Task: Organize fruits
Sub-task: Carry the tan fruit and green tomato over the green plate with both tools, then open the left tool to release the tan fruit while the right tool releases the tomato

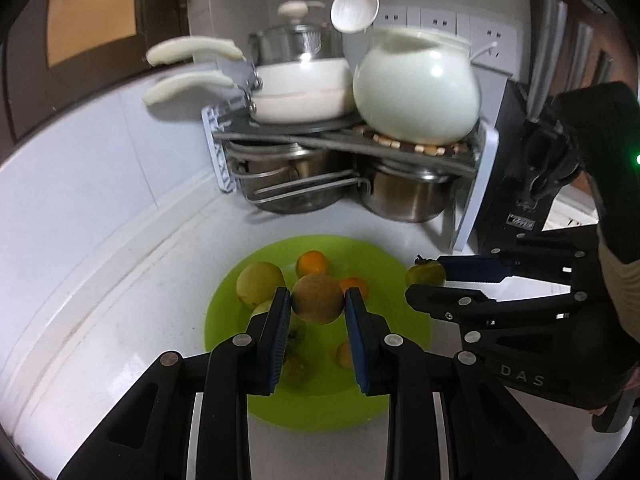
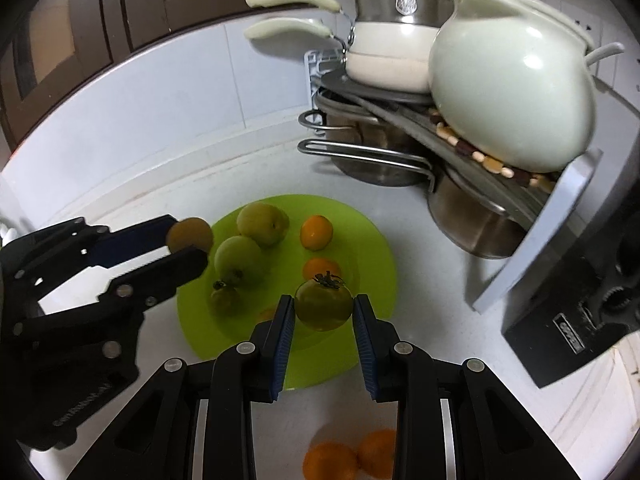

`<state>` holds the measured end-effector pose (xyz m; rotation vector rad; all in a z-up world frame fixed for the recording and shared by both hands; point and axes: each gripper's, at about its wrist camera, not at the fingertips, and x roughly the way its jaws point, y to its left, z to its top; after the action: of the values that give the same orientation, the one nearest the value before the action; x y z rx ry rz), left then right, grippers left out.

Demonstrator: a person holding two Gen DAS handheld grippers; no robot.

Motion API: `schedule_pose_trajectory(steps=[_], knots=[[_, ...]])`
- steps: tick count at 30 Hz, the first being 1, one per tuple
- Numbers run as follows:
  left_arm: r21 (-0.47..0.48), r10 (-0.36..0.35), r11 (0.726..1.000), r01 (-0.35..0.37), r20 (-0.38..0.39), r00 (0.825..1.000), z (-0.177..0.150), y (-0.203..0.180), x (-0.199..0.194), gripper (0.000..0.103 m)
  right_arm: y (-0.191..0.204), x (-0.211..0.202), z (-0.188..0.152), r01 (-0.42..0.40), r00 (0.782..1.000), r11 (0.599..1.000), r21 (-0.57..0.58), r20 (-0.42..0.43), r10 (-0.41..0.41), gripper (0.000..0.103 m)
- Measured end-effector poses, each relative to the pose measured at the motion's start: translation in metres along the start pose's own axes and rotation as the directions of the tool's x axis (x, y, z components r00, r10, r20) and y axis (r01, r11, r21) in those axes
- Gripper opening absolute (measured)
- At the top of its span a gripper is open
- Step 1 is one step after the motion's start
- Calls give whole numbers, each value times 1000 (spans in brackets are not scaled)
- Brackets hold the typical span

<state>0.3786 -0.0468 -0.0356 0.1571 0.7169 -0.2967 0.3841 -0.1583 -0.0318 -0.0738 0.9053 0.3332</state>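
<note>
A lime-green plate (image 1: 384,264) (image 2: 372,256) lies on the white counter with several fruits on it: two yellow-green apples (image 2: 262,224) (image 2: 238,262), small oranges (image 2: 316,232) (image 1: 312,262) and a small green tomato (image 2: 224,298). My left gripper (image 1: 318,300) is shut on a brown round fruit (image 1: 317,298) above the plate; it also shows in the right wrist view (image 2: 190,236). My right gripper (image 2: 324,306) is shut on a green tomato (image 2: 324,304) above the plate's near edge; it shows in the left wrist view (image 1: 426,274).
A metal rack (image 1: 340,140) at the back holds white pans, steel pots and a large white jar (image 1: 416,88) (image 2: 512,92). A black appliance (image 2: 576,300) stands right. Two oranges (image 2: 348,458) lie on the counter beneath my right gripper.
</note>
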Motion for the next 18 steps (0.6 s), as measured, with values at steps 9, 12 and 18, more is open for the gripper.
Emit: schedule_pose_trajectory(steps=[9,12,18], knots=[[9,-34,999,35,-81,996,0,0,44,28,-13,26,4,-11,998,1000,9,-59,12,31],[7,-41,999,42,-104,994,-2,0,55,28,-15,33,4,-14,997,1000,7,-72,14,31],[9,-38,999,39,-137,990,-6,0,69,28,-17,42,6,-23,996,1000,9,-83,24,31]])
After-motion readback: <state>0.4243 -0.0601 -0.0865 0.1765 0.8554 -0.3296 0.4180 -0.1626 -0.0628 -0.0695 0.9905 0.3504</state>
